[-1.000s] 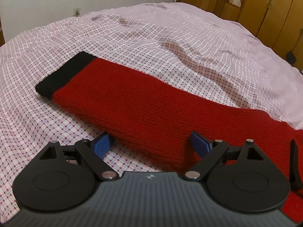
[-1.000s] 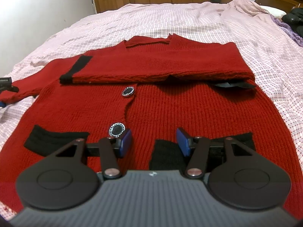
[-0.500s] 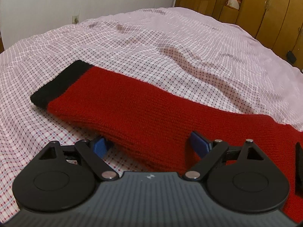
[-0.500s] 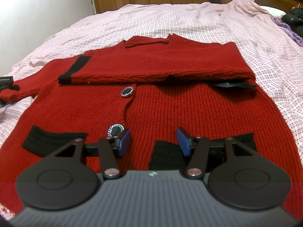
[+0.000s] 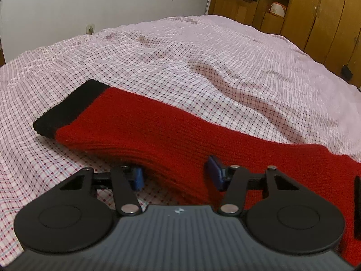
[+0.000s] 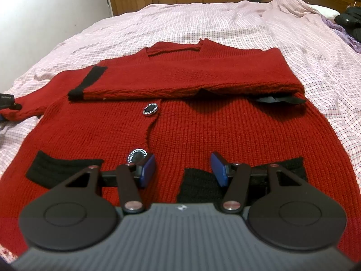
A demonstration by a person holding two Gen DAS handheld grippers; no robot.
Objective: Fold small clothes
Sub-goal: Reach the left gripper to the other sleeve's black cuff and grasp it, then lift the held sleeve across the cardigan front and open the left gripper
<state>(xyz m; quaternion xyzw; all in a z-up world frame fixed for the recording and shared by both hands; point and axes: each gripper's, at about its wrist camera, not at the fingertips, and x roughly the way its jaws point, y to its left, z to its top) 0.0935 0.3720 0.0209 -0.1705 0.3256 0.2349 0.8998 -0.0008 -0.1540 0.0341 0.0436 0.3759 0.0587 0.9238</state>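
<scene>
A red knitted cardigan (image 6: 203,131) with black pockets and two round buttons lies flat on the checked bed sheet (image 6: 203,22). One sleeve (image 6: 191,76) is folded across its chest. The other sleeve (image 5: 158,131), with a black cuff (image 5: 67,113), stretches out to the left on the sheet. My left gripper (image 5: 176,175) straddles the near edge of this sleeve and its jaws are closing, with the knit bunched between them. My right gripper (image 6: 183,170) hovers open over the cardigan's lower hem, between a button (image 6: 136,158) and a black pocket (image 6: 198,185), holding nothing.
Wooden wardrobes (image 5: 315,11) stand beyond the bed's far side. Dark clothes (image 6: 349,22) and a purple cloth lie at the bed's right edge. A white wall (image 5: 90,4) runs behind the bed on the left.
My left gripper's jaws have narrowed around the sleeve's near edge and it has edged forward, so the left pad now sits under the knit. The right gripper has not moved.
</scene>
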